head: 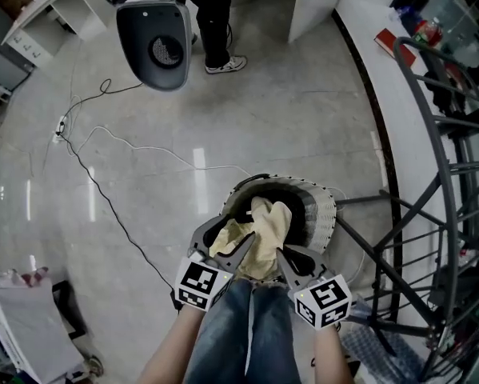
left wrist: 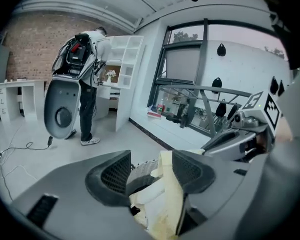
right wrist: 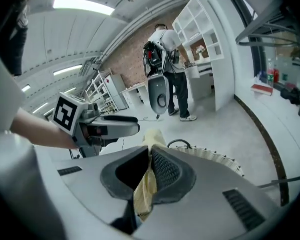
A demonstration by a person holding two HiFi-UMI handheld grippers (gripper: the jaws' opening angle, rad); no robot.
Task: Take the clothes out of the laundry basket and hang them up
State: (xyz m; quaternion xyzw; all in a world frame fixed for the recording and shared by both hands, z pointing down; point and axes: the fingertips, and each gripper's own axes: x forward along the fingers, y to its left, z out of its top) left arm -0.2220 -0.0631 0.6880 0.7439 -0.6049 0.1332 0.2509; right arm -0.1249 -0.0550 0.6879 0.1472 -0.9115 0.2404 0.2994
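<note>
Both grippers hold one pale yellow garment (head: 265, 224) between them, over the laundry basket (head: 327, 214), which sits just below and ahead of their tips. The left gripper (left wrist: 150, 171) has its jaws fairly wide apart, clamped on a thick bunch of the cloth that lies hard against its right-hand pad. The right gripper (right wrist: 148, 166) has its jaws nearly together, pinching a thin fold that hangs down between the pads. The two grippers sit side by side, close together, tips angled downward. A drying rack (head: 431, 214) stands to the right of the right gripper. Far ahead of both, a person (head: 215, 14) stands beside a grey oval machine (head: 153, 42)
</note>
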